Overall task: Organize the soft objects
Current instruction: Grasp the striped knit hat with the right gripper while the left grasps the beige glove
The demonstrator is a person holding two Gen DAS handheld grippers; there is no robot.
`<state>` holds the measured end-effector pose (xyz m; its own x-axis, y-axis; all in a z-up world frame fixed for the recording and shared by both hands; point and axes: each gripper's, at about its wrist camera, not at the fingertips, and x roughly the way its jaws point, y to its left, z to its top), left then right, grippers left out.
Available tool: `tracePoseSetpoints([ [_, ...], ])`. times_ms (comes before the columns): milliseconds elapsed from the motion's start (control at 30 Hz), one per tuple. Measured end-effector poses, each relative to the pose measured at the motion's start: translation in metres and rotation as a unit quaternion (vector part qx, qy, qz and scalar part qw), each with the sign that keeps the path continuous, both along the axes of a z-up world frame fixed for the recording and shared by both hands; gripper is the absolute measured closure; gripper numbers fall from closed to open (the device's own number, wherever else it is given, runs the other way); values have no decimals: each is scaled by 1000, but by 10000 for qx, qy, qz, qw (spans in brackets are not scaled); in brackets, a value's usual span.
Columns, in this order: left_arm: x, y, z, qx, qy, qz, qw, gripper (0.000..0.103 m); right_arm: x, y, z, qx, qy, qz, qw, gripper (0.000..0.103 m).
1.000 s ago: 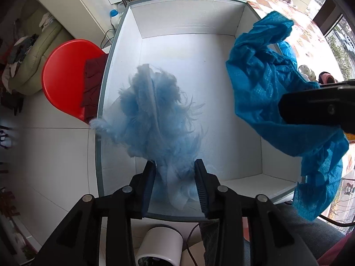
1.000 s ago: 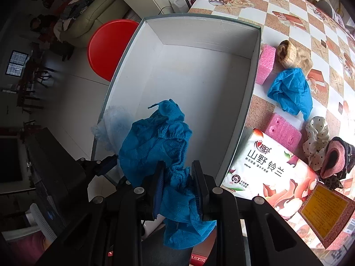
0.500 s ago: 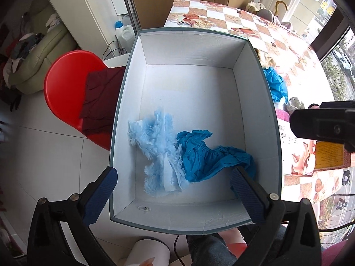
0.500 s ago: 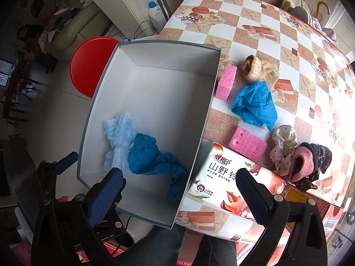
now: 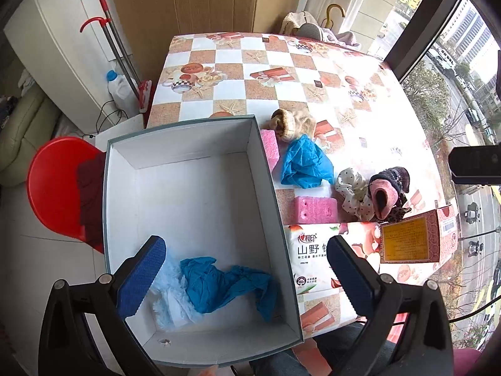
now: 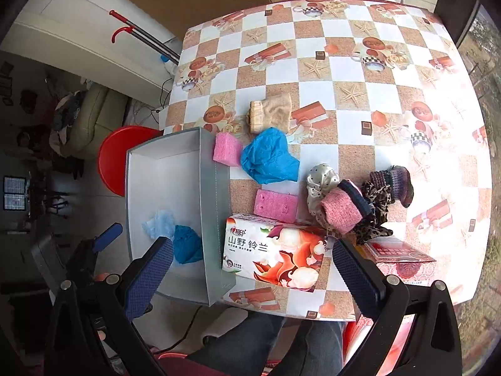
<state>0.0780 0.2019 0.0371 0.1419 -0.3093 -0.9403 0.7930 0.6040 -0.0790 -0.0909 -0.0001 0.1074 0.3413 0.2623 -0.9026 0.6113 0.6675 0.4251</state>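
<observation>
Two soft pieces lie in the box's near left corner in the left wrist view: a fluffy pale-blue tuft and a crinkled blue cloth, its long axis running toward the right wall. The left gripper is spread wide, empty. In the right wrist view, the right gripper gapes empty above a glossy tissue pack at the table's near edge; porous pink foam blocks lie beyond.

Bare box floor beyond cloths

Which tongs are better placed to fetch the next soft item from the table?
Right, probably. The right tongs are open above the table, facing the blue cloth; the left tongs hang over the box.
</observation>
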Motion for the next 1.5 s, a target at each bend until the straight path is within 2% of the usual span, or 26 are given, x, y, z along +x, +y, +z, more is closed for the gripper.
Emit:
tracePoseSetpoints([
  [167, -3, -66, 3, 78, 37, -448, 9990, 0, -57, -77, 1, -96, 304, -852, 9959, 1],
  [333, 8, -142, -23, 483, -7, -710, 9963, 0, -85, -126, -44, 59, 829, -1086, 9906, 1],
  [500, 32, -205, -73, 1105, 286, -572, 9918, 0, -72, -142, -109, 531, 1244, -680, 9885, 1],
  [633, 50, -237, -110, 1563, 314, -356, 9866, 0, -49, -148, -152, 831, 1436, -330, 9856, 1],
  [900, 63, -259, -164, 2118, 580, -21, 9756, 0, -8, -140, -219, 1463, 1669, 454, 9740, 1],
  [967, 63, -259, -173, 2247, 625, 43, 9724, 0, -9, -138, -229, 1410, 1826, 569, 9714, 1],
  [1033, 61, -258, -179, 2350, 655, 71, 9697, 4, -13, -137, -234, 1329, 1923, 581, 9706, 1],
  [1100, 59, -259, -187, 2560, 686, 29, 9642, 13, -19, -138, -241, 1307, 1957, 498, 9706, 1],
  [1167, 58, -260, -187, 2541, 677, 60, 9648, 14, -24, -138, -244, 1289, 1918, 438, 9719, 1],
  [1233, 57, -262, -185, 2572, 647, 17, 9642, 20, -29, -137, -243, 1225, 1842, 392, 9744, 1],
  [1267, 56, -263, -183, 2532, 672, -51, 9651, 31, -32, -139, -243, 1190, 1818, 386, 9753, 1],
  [1300, 54, -265, -180, 2512, 647, -126, 9657, 43, -34, -138, -242, 1205, 1777, 369, 9760, 10],
  [1333, 53, -267, -177, 2497, 552, -197, 9665, 49, -37, -138, -240, 1305, 1691, 326, 9764, 26],
  [1400, 49, -268, -167, 2357, 421, -330, 9704, 66, -46, -136, -237, 1490, 1541, 196, 9766, 32],
  [1467, 44, -268, -152, 2049, 360, -445, 9771, 75, -52, -137, -233, 1341, 1479, 131, 9798, 36],
  [1500, 41, -268, -144, 1902, 302, -502, 9800, 76, -58, -140, -229, 1241, 1413, 42, 9821, 38],
])
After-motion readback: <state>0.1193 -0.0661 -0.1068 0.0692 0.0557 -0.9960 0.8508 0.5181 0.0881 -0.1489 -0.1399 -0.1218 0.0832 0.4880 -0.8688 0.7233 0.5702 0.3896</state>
